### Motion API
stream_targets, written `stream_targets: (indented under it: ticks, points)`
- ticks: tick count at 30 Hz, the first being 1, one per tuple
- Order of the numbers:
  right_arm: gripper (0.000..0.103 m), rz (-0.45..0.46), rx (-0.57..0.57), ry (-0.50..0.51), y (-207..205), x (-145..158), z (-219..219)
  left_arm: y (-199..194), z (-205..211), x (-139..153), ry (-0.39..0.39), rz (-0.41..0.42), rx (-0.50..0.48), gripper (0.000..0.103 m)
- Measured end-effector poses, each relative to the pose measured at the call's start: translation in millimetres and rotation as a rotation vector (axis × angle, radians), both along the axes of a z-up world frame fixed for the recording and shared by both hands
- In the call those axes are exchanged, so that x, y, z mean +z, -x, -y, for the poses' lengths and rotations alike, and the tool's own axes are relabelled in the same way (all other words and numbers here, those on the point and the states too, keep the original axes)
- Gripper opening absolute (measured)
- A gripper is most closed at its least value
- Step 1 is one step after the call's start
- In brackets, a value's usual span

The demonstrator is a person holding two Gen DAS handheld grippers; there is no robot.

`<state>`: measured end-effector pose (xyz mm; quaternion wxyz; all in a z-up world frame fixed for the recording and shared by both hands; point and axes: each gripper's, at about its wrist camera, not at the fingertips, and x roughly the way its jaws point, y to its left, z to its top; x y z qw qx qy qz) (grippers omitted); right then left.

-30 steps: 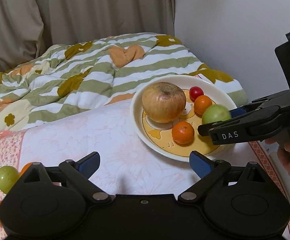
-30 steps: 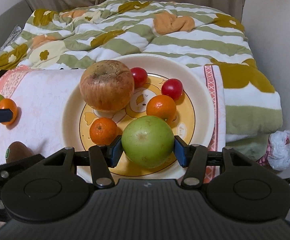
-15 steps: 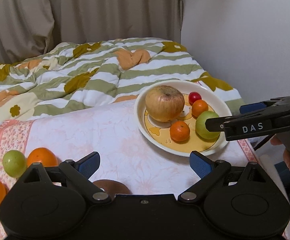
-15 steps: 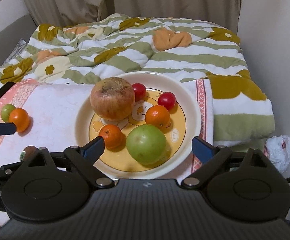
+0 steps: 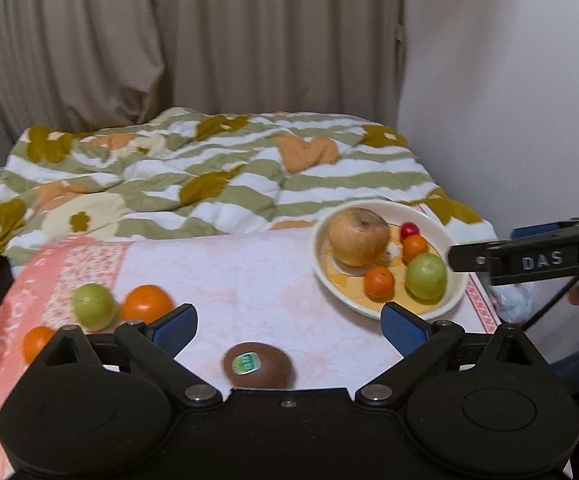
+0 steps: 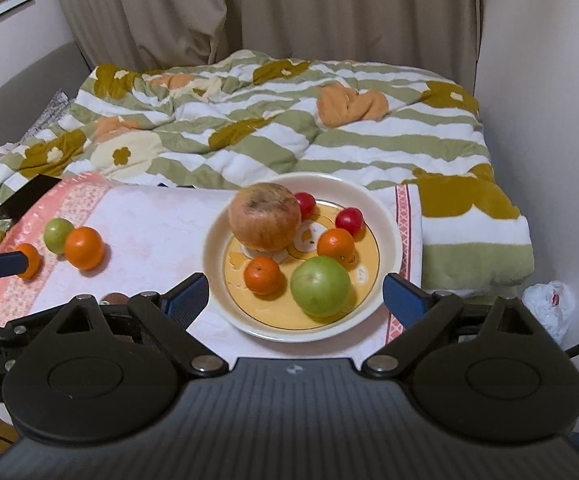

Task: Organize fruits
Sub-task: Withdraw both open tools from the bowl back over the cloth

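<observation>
A cream plate (image 6: 387,216) (image 5: 455,298) on the pink-and-white cloth holds a big russet apple (image 6: 264,216), a green apple (image 6: 320,286) (image 5: 426,275), two small oranges (image 6: 262,276) and two red cherry tomatoes (image 6: 348,219). My right gripper (image 6: 295,298) hangs open above the plate's near rim, empty. My left gripper (image 5: 289,322) is open and empty over the cloth, with a brown kiwi (image 5: 257,365) just beyond it. On the cloth's left lie a green fruit (image 5: 93,306) and two oranges (image 5: 146,304).
A striped green-and-white quilt (image 6: 273,128) covers the bed behind the cloth. Beige curtains and a white wall stand at the back. A crumpled white bag (image 6: 549,306) lies low on the right. A dark flat object (image 6: 25,198) sits at the cloth's far left corner.
My right gripper let go of the green apple, which now rests on the plate, and drew back and up. My left gripper also rose and drew back, bringing the kiwi into view.
</observation>
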<state>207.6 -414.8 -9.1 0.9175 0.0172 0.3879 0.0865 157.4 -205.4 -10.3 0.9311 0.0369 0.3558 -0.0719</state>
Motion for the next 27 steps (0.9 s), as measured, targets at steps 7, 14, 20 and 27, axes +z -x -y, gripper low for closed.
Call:
stream_targets:
  ticks: [7,14,20,27]
  points:
    - [0.103,0.052,0.021,0.009,19,24,-28,21,-41,18,-0.024,0.046,0.072,0.100]
    - [0.103,0.073,-0.013,-0.002,27,40,-76,36,-106,29,0.011,0.088,0.122,0.100]
    - [0.103,0.074,-0.064,-0.031,36,45,-124,32,-158,31,-0.008,0.090,0.082,0.100]
    - [0.103,0.074,-0.105,-0.024,41,33,-177,17,-215,15,-0.015,0.063,0.006,0.100]
